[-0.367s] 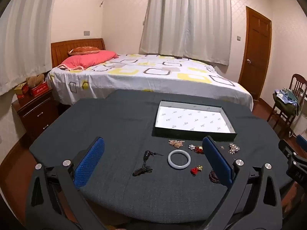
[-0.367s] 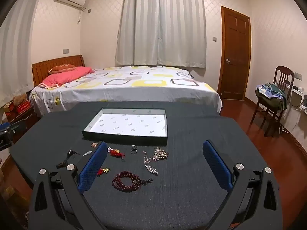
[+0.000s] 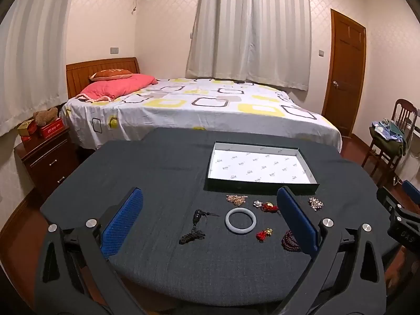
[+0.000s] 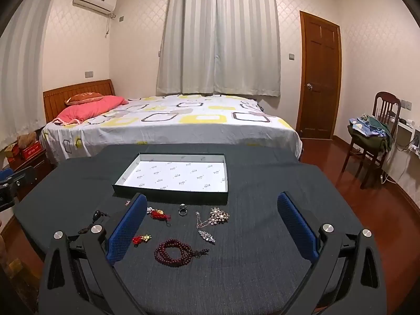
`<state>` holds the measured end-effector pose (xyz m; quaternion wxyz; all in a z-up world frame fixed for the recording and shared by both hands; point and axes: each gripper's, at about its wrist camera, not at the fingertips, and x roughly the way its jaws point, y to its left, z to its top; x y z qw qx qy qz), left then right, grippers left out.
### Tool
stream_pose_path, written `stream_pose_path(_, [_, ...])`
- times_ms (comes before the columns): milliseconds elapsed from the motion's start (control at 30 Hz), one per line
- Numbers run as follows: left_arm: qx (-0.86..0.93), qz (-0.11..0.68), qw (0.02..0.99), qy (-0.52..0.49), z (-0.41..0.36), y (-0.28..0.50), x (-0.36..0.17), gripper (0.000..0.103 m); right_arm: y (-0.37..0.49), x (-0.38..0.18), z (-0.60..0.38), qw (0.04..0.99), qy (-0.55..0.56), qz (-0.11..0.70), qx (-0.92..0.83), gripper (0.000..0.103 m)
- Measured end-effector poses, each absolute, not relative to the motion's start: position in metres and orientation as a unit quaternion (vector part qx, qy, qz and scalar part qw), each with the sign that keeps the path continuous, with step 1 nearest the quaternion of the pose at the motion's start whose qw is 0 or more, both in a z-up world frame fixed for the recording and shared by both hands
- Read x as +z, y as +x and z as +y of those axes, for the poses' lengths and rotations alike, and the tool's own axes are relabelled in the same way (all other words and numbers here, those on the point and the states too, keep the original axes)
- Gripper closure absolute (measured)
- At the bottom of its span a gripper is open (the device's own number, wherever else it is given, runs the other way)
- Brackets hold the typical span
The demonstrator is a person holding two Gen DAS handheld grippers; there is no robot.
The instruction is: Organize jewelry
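Observation:
Several jewelry pieces lie on a dark cloth table (image 3: 157,173) in front of a shallow box (image 3: 262,182) with a white lining, also in the right wrist view (image 4: 170,195). A pale jade bangle (image 3: 240,220), a black tassel pendant (image 3: 195,225), red charms (image 3: 263,234) and a gold brooch (image 3: 237,199) lie near my left gripper (image 3: 210,220), which is open and empty above them. My right gripper (image 4: 210,225) is open and empty above a dark red bead bracelet (image 4: 174,252), a ring (image 4: 182,210), a pearl brooch (image 4: 218,216) and a silver leaf pin (image 4: 206,235).
A bed (image 4: 168,123) stands behind the table. A nightstand (image 3: 47,160) is at the left, a wooden chair with clothes (image 4: 372,134) at the right, next to a door (image 4: 319,78). The right gripper's body shows at the left view's right edge (image 3: 399,220).
Both grippers have stayed nearly still; the views have shifted only slightly. No jewelry has moved.

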<state>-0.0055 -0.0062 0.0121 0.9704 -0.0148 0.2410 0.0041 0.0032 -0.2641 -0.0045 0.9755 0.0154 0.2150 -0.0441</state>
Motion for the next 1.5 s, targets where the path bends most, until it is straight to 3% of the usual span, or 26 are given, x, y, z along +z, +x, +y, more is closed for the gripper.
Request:
stream_pose_path(500, [0.000, 0.238, 0.971, 0.006, -0.018, -0.007, 0.031, 0.004, -0.002, 0.005, -0.269, 0.977, 0.014, 0.208, -0.047, 0.006])
stream_pose_path(1500, [0.001, 0.238, 0.971, 0.007, -0.017, -0.011, 0.020, 0.004, 0.000, 0.006, -0.266, 0.977, 0.008, 0.206, -0.046, 0.006])
